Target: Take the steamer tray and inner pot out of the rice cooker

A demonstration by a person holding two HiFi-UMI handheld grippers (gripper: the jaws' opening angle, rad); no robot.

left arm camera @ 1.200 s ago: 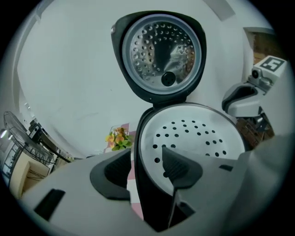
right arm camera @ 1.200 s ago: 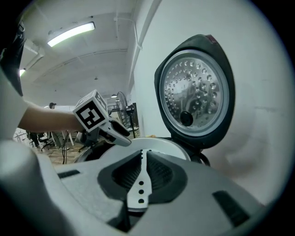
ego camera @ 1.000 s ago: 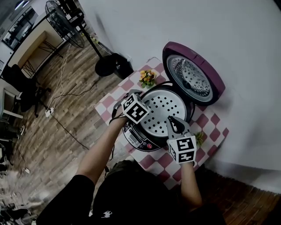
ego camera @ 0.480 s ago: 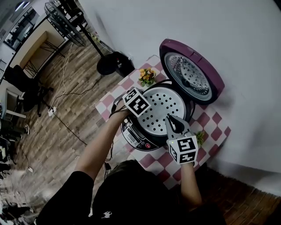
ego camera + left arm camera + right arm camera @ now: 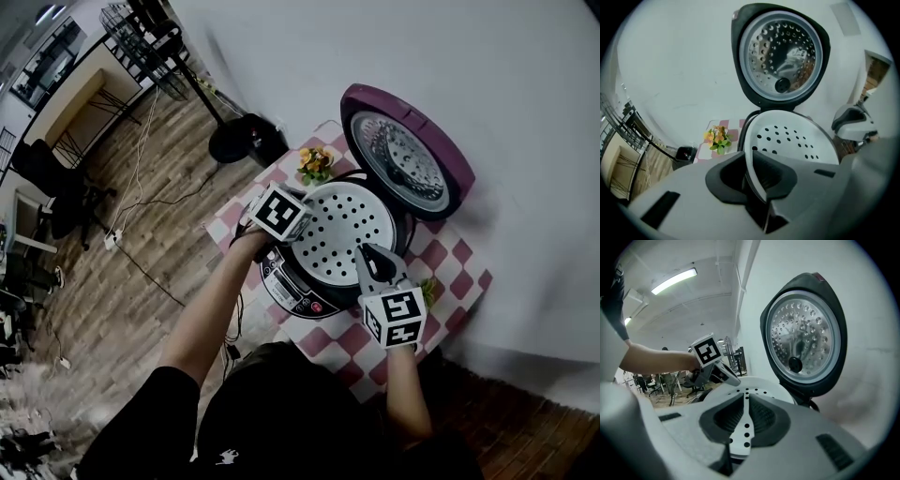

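Observation:
The white perforated steamer tray (image 5: pixel 345 230) sits in the top of the open rice cooker (image 5: pixel 291 286), hiding the inner pot. My left gripper (image 5: pixel 298 230) is at the tray's left rim. Its jaws have just been closing, and in the left gripper view (image 5: pixel 752 176) the thin rim (image 5: pixel 797 140) runs between the pads, which are shut on it. My right gripper (image 5: pixel 368 253) holds the near right rim. In the right gripper view (image 5: pixel 746 420) its pads pinch the tray edge (image 5: pixel 745 394).
The purple lid (image 5: pixel 403 159) stands open behind the pot, its metal inner plate facing me. The cooker sits on a small checkered table (image 5: pixel 441 262) against the white wall, beside a small flower pot (image 5: pixel 317 161). A fan base (image 5: pixel 246 139) stands on the wooden floor to the left.
The left gripper's jaws have closed onto the tray's left rim, and its marker cube has shifted slightly up and left. The right gripper has kept its grip and place.

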